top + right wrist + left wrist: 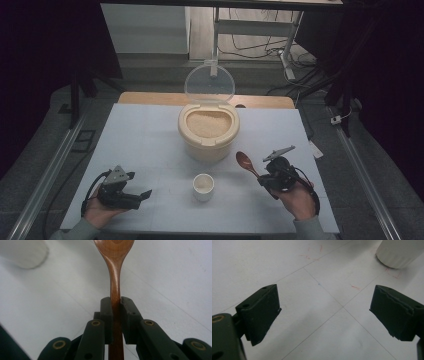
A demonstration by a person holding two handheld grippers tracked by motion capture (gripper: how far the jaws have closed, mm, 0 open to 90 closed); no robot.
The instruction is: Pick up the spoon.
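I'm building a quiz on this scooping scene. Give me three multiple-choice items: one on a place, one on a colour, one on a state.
1. Where does the small white cup stand?
A. on the table in front of the rice container
B. inside the rice container
C. on the floor

2. What colour is the wooden spoon?
A. blue
B. reddish brown
C. white

3. How is the lid of the rice container?
A. shut
C. lying on the table
B. swung up open

Answers:
1 A, the cup sits between the container and the person in the high view.
2 B, the right gripper clamps its brown handle.
3 B, the clear lid stands behind the exposed rice.
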